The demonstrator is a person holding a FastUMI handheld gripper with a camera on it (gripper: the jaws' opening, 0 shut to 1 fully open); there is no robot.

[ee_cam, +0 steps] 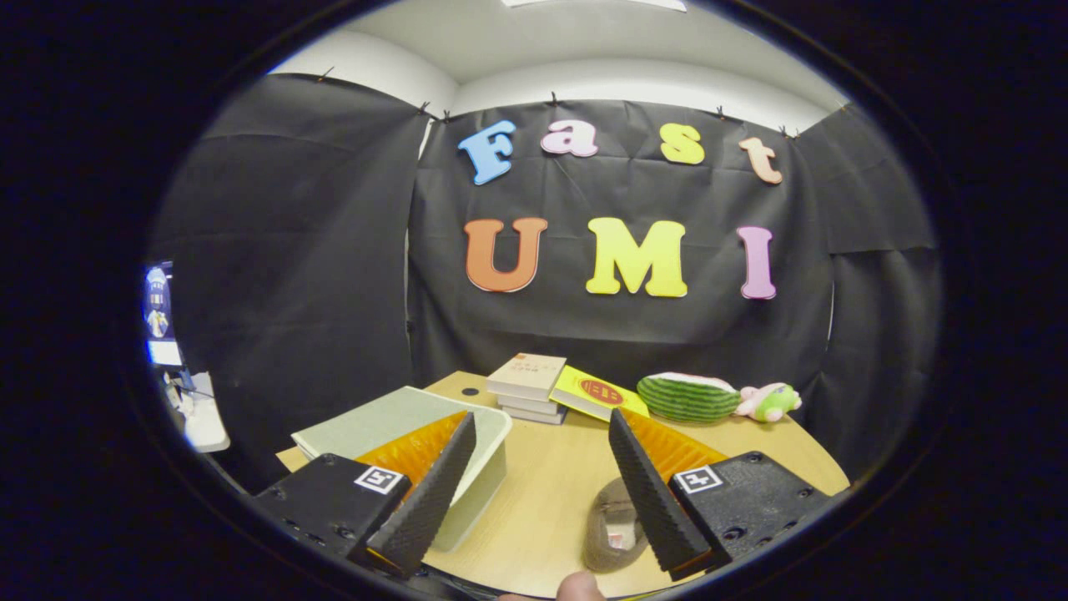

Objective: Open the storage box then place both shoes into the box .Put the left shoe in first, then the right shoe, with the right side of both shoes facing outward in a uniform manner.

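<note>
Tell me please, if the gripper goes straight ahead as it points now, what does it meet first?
Probably the stack of books at the table's far side. The gripper is open, with bare table between its fingers. The storage box lies beside one finger, a shoe by the other. Depth is uncertain.

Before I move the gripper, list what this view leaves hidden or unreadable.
1. Storage box, gripper view: the left finger covers part of it, so its inside stays unseen.
2. Shoe between the open fingers: the right finger overlaps it; left or right shoe cannot be told.
3. A fingertip is cut off at the near edge.
4. Book stack beyond: cover print too small.
5. Gripper: holds nothing.
</note>
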